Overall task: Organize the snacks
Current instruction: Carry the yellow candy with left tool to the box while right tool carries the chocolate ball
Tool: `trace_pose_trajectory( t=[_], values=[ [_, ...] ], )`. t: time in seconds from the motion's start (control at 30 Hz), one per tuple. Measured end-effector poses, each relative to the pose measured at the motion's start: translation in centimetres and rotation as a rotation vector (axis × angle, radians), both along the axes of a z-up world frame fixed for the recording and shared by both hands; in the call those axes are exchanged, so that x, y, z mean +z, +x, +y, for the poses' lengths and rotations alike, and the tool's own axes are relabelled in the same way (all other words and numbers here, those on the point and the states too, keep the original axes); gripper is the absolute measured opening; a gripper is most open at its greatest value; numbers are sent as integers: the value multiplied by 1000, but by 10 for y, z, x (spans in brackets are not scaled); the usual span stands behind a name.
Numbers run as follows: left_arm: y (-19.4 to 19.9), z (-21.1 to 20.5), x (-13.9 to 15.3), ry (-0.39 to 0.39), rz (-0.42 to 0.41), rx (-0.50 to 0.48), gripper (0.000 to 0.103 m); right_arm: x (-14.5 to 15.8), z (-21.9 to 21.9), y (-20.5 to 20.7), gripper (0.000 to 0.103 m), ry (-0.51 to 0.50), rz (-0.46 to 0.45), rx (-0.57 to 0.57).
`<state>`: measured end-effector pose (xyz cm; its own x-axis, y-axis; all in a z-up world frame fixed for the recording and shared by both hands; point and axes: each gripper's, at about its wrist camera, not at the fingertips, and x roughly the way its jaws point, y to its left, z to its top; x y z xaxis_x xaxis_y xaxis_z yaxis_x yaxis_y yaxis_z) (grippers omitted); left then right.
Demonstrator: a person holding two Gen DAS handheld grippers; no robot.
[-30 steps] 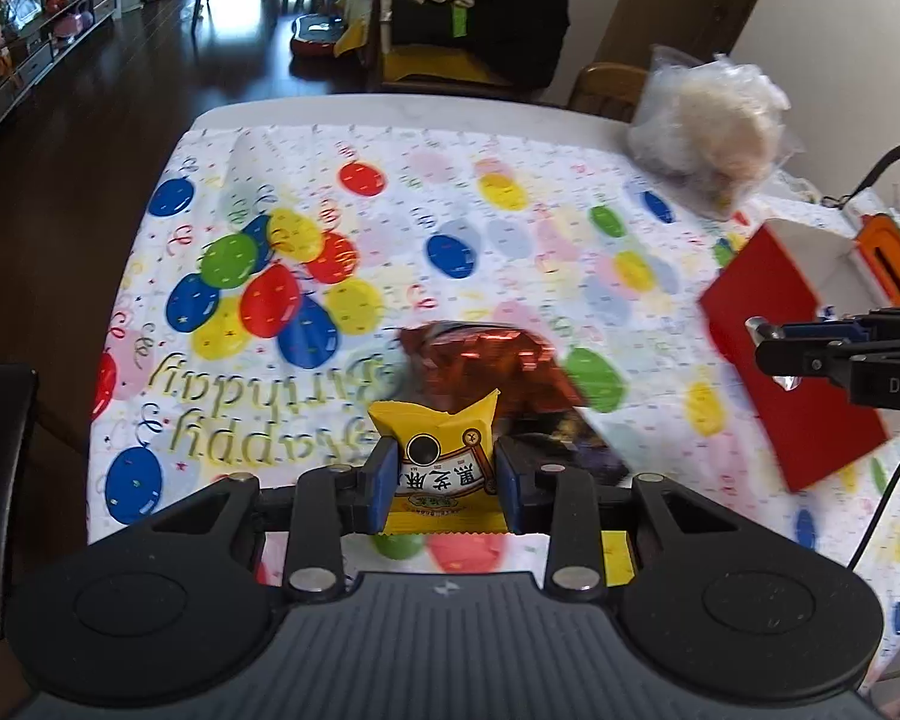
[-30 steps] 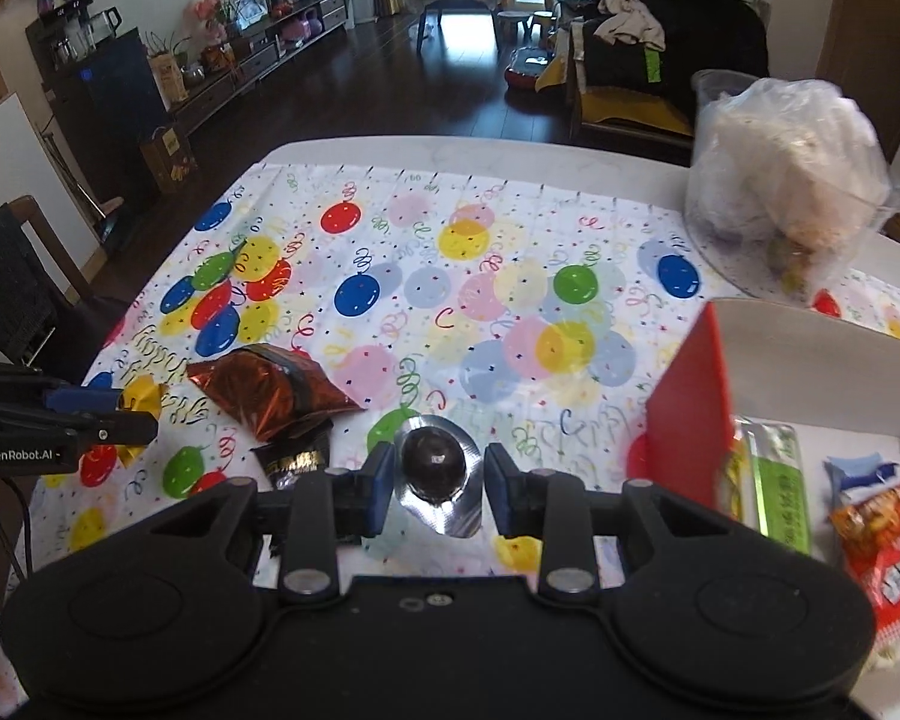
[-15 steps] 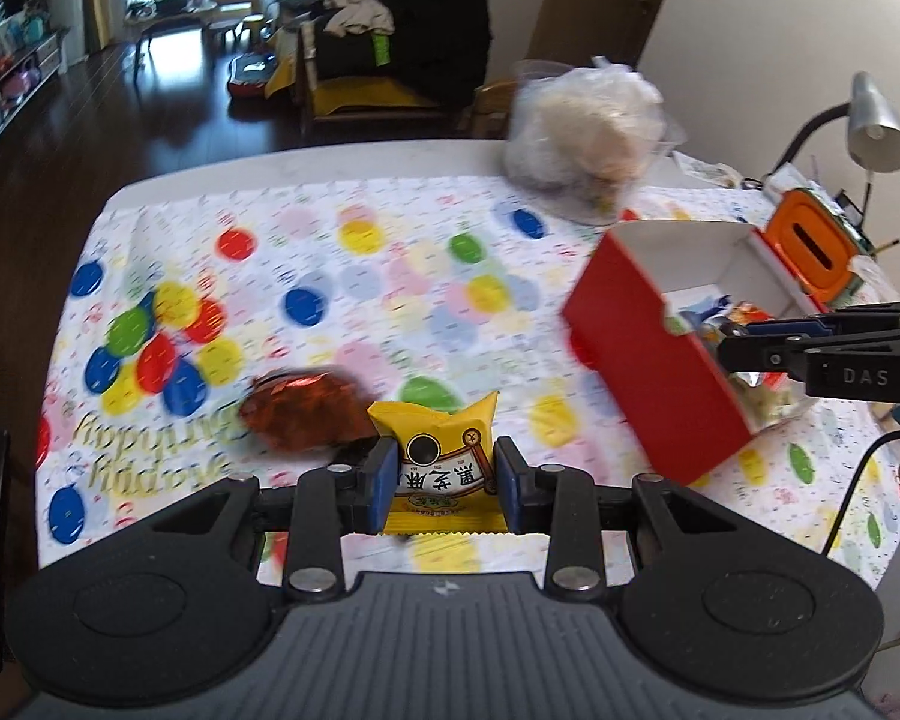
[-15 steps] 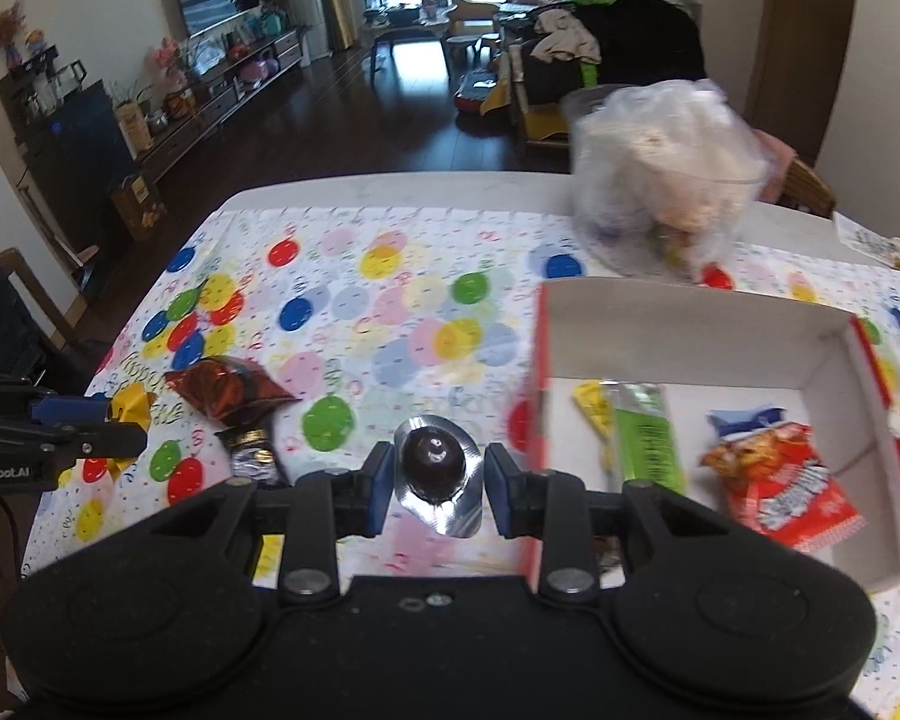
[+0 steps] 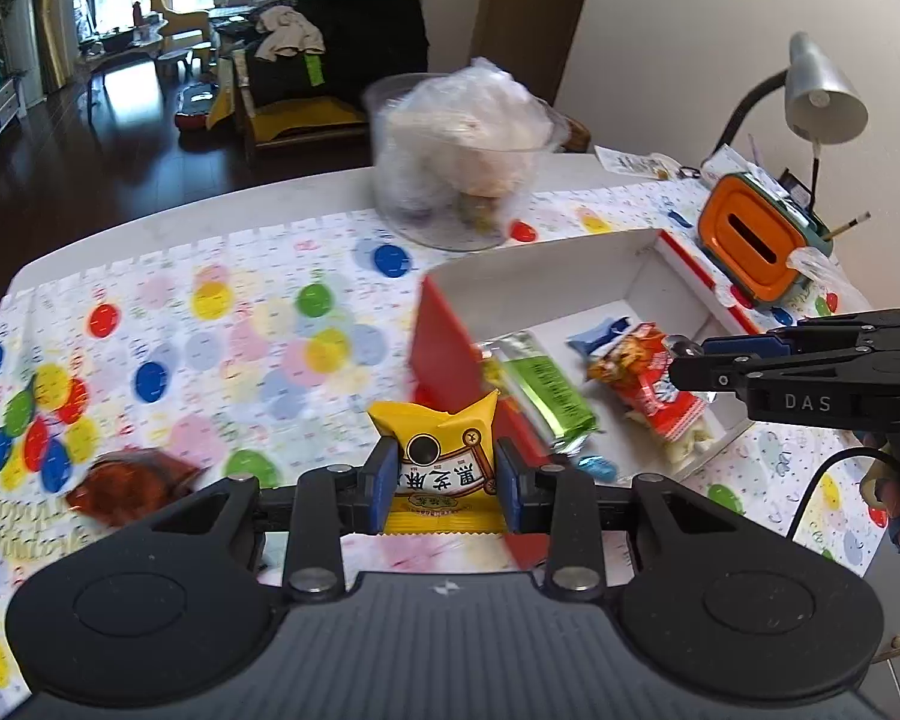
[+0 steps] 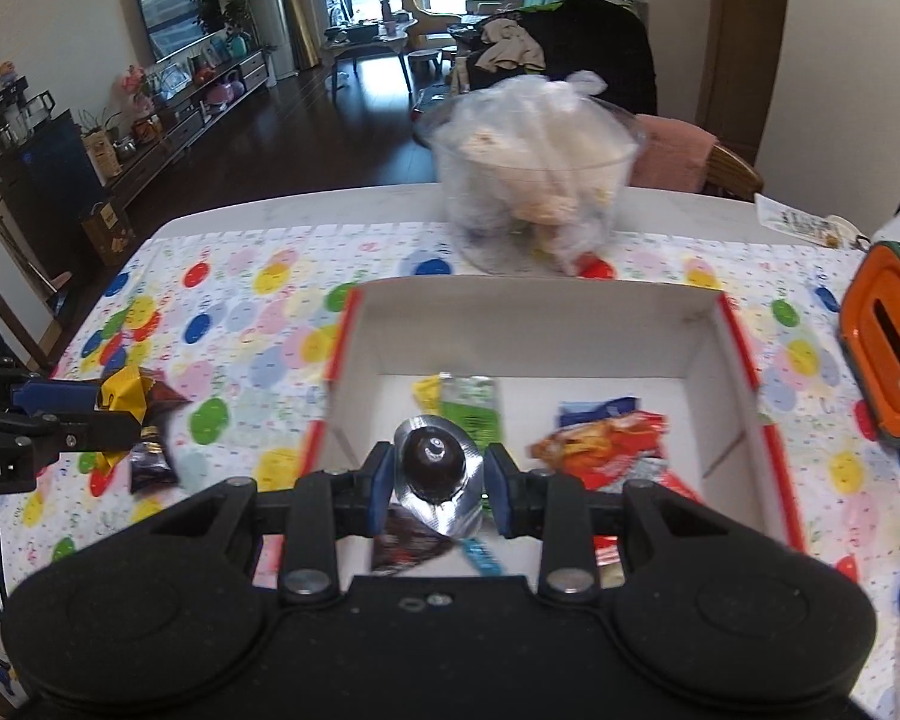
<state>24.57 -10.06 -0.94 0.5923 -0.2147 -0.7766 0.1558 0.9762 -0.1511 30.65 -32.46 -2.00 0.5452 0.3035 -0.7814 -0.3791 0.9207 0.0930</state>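
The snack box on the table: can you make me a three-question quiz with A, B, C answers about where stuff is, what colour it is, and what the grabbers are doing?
1. Where is the green packet?
A. inside the red and white box
B. on the floor
C. on top of the orange container

2. What colour is the snack packet in the left gripper?
A. blue
B. yellow
C. pink

3. What is the right gripper doing?
A. standing wide open with nothing in it
B. squeezing the clear tub
C. shut on a silver foil snack with a dark dome

Answers:
1 A, the green packet lies on the box's white floor beside a red packet.
2 B, the packet between the blue pads is yellow with a white label.
3 C, both pads press the foil's edges above the box.
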Motion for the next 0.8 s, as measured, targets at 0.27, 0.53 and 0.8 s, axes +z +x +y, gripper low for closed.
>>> trace_pose_trajectory(
  t=[0.27, 0.53, 0.8],
  values=[
    [27, -61, -6, 18, 31, -38, 34, -13, -46, 25, 31, -21, 14, -21],
    [55, -110, -30, 59, 108, -59, 34, -30, -71, 49, 31, -50, 46, -18],
    [90, -138, -63, 133, 219, -45, 34, -47, -68, 67, 31, -80, 83, 20]
  ],
)
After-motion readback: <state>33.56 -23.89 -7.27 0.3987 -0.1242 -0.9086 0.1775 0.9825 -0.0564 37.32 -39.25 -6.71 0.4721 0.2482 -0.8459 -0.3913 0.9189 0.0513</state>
